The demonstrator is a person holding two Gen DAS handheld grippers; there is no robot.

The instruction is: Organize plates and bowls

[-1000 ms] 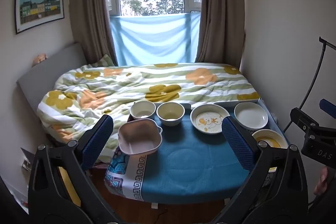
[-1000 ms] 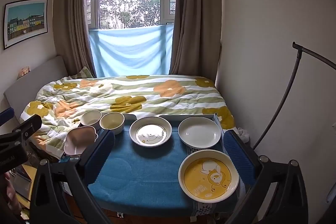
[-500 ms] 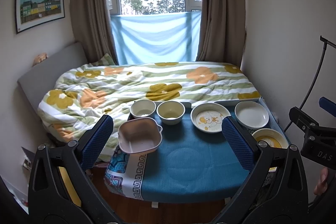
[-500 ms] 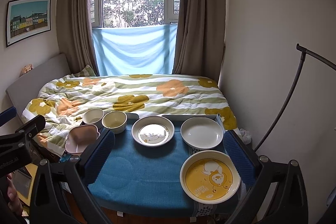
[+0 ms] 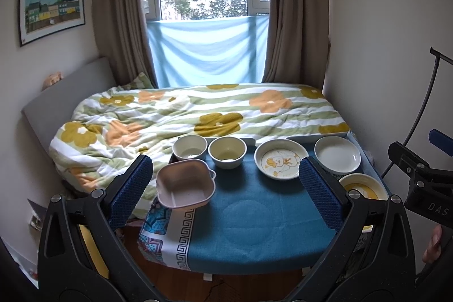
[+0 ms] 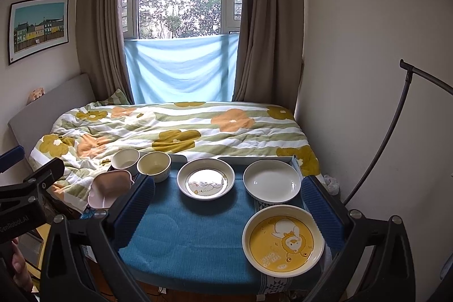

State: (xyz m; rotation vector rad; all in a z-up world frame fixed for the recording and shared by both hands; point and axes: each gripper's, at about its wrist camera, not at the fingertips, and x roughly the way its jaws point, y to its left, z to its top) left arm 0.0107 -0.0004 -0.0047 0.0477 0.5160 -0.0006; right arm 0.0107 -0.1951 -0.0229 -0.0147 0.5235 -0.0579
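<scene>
On a small table with a blue cloth (image 5: 254, 220) stand a pink square bowl (image 5: 184, 184), two round cream bowls (image 5: 190, 147) (image 5: 227, 152), a duck-print plate (image 5: 281, 162), a white plate (image 5: 337, 154) and a yellow duck plate (image 6: 283, 239). My left gripper (image 5: 225, 188) is open and empty, held back above the table's near edge. My right gripper (image 6: 225, 212) is open and empty too, with the yellow plate near its right finger. The pink bowl also shows in the right wrist view (image 6: 109, 188).
A bed with a flowered quilt (image 5: 198, 115) lies right behind the table. A wall (image 6: 368, 75) and a black stand pole (image 6: 396, 137) are on the right. The window with curtains (image 5: 209, 4) is at the far end.
Both grippers have drifted slightly, so the view shifted a little. The dishes have not moved and both grippers stay open.
</scene>
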